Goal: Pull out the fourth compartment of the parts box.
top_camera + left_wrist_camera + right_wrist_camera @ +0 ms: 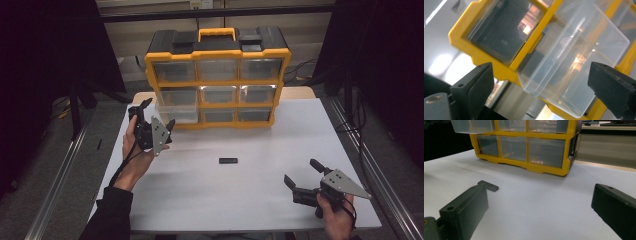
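A yellow and black organizer (217,80) with clear drawers stands at the back of the white table (260,200). Its middle-row left drawer (176,113) is pulled partway out. My left gripper (157,113) sits open just in front of that drawer; in the left gripper view the clear drawer (574,62) lies ahead of the spread jaws, and neither pad touches it. A small flat black piece (228,160) lies mid-table. My right gripper (301,172) rests open near the front right, empty, facing the black piece (488,185) and the organizer (524,145).
Dark curtains flank the table on both sides. Metal rails (65,170) run along the floor to the left and right. The table's front edge (240,231) lies close to the right hand. White surface spreads between the organizer and the black piece.
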The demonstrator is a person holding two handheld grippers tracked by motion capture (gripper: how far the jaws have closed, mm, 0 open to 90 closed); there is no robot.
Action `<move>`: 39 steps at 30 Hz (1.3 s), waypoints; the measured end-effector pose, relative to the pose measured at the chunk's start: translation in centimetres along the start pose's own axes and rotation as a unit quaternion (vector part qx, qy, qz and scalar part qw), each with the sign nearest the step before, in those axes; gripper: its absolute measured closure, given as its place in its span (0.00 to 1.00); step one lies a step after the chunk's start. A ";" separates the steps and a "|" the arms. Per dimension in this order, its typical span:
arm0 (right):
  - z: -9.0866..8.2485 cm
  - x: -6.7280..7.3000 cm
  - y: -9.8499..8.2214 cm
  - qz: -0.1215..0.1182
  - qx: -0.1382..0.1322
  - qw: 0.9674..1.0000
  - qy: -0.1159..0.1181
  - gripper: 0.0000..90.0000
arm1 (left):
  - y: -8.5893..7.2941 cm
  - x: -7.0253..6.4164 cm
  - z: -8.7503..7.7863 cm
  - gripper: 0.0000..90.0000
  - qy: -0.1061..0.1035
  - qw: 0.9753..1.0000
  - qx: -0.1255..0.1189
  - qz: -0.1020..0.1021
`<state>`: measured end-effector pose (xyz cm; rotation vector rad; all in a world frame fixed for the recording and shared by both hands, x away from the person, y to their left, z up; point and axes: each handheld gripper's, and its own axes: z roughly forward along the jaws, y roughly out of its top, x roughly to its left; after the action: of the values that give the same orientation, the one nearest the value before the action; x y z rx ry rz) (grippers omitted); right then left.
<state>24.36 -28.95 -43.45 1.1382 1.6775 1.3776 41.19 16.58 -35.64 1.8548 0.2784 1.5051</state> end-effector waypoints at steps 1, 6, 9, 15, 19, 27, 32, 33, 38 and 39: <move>0.0 0.0 0.0 0.000 0.000 1.000 0.000 0.00 | 0.0 0.0 0.0 0.06 0.000 1.000 0.000 0.000; 0.0 0.0 0.0 0.000 0.000 1.000 0.000 0.00 | -0.3 0.6 0.0 0.04 -0.006 0.998 0.000 -0.070; 0.0 0.0 0.0 0.000 0.000 1.000 0.000 0.00 | -0.3 0.7 0.0 0.03 -0.008 0.994 0.003 -0.105; 0.0 0.0 0.0 0.000 0.000 1.000 0.001 0.00 | -0.4 0.9 0.0 0.03 -0.031 0.985 0.000 -0.169; 0.0 0.0 0.0 0.000 0.000 1.000 0.001 0.00 | -0.7 1.0 -0.1 0.03 -0.054 0.971 -0.013 -0.233; 0.0 0.0 0.0 0.001 0.000 1.000 0.001 0.01 | -1.6 1.3 -0.3 0.03 -0.060 0.951 -0.016 -0.303; 0.0 0.0 0.0 0.001 0.000 1.000 0.002 0.01 | -2.1 1.4 -0.5 0.05 -0.086 0.933 -0.001 -0.349; 0.0 0.0 0.0 0.001 0.000 1.000 0.001 0.01 | -2.0 1.2 -0.7 0.05 -0.081 0.934 -0.006 -0.349; 0.0 0.0 0.0 0.001 0.000 1.000 0.002 0.01 | -2.0 0.8 -1.1 0.05 -0.067 0.932 -0.007 -0.356; 0.0 0.0 0.0 0.001 0.000 1.000 0.002 0.01 | -2.2 0.7 -1.2 0.05 -0.070 0.930 -0.005 -0.360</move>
<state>24.34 -28.93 -43.44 1.1384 1.6805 1.3812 40.90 18.99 -36.45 1.5799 0.7827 0.8593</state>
